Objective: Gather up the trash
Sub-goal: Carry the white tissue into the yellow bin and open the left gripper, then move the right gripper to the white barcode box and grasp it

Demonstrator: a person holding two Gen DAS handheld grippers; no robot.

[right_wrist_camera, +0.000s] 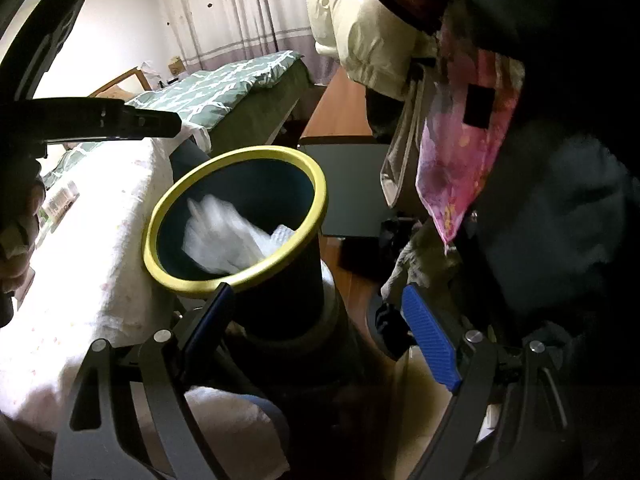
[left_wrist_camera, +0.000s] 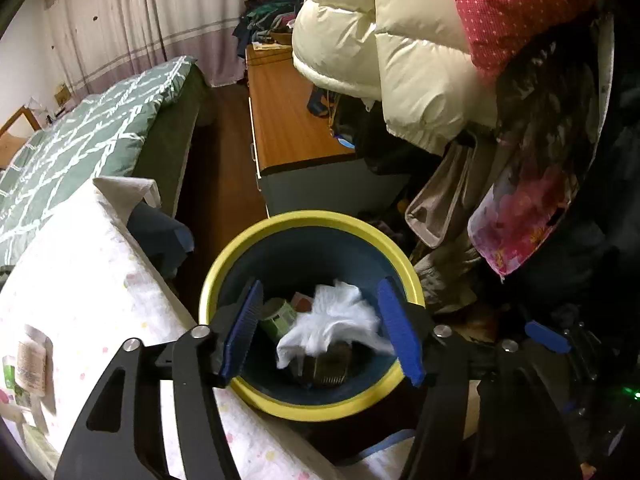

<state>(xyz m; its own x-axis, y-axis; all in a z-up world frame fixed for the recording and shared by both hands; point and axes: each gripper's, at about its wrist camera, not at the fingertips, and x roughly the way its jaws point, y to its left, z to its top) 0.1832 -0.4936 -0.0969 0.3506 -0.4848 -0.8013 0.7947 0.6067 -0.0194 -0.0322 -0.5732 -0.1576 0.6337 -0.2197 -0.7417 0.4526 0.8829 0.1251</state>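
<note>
A dark blue trash bin with a yellow rim [left_wrist_camera: 256, 232] stands on the floor beside the table. My left gripper [left_wrist_camera: 322, 334] is open right above its mouth, nothing between the blue pads. A blurred white crumpled tissue [left_wrist_camera: 332, 320] is inside the bin, over a green can [left_wrist_camera: 278, 314] and other trash. In the right wrist view the bin [right_wrist_camera: 320, 196] is seen from the side, with the blurred tissue [right_wrist_camera: 224, 232] inside. My right gripper [right_wrist_camera: 320, 336] is open and empty, low beside the bin.
A table with a white dotted cloth [left_wrist_camera: 80, 280] is left of the bin, with packets [left_wrist_camera: 28, 368] on it. A green bed [left_wrist_camera: 100, 120], a wooden cabinet [left_wrist_camera: 288, 120] and hanging coats [left_wrist_camera: 400, 60] surround the spot. Clothes lie on the floor at the right.
</note>
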